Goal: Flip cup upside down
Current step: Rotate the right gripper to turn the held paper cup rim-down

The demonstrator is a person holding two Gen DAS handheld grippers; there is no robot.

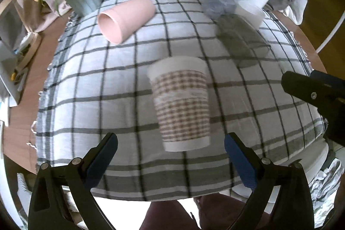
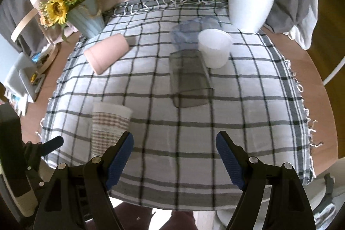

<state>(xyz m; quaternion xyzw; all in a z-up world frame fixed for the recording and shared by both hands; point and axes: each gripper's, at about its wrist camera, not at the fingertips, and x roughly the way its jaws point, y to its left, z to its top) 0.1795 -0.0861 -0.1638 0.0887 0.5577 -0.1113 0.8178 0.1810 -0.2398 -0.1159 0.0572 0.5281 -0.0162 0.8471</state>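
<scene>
A checked paper cup (image 1: 181, 100) stands upright on the plaid cloth, just ahead of my open left gripper (image 1: 171, 144); it also shows in the right wrist view (image 2: 110, 124). A pink cup (image 1: 125, 18) lies on its side at the far left. A smoky clear cup (image 2: 189, 77) lies on its side in the middle. A white cup (image 2: 214, 46) stands upright behind it. My right gripper (image 2: 174, 143) is open and empty above the cloth's near part. Its finger (image 1: 310, 89) shows at the right of the left wrist view.
A sunflower vase (image 2: 86, 16) stands at the far left corner and a white plant pot (image 2: 248, 8) at the far right. A crumpled blue bag (image 2: 189, 31) lies behind the clear cup. The plaid cloth (image 2: 172, 113) covers a round wooden table (image 2: 319, 83).
</scene>
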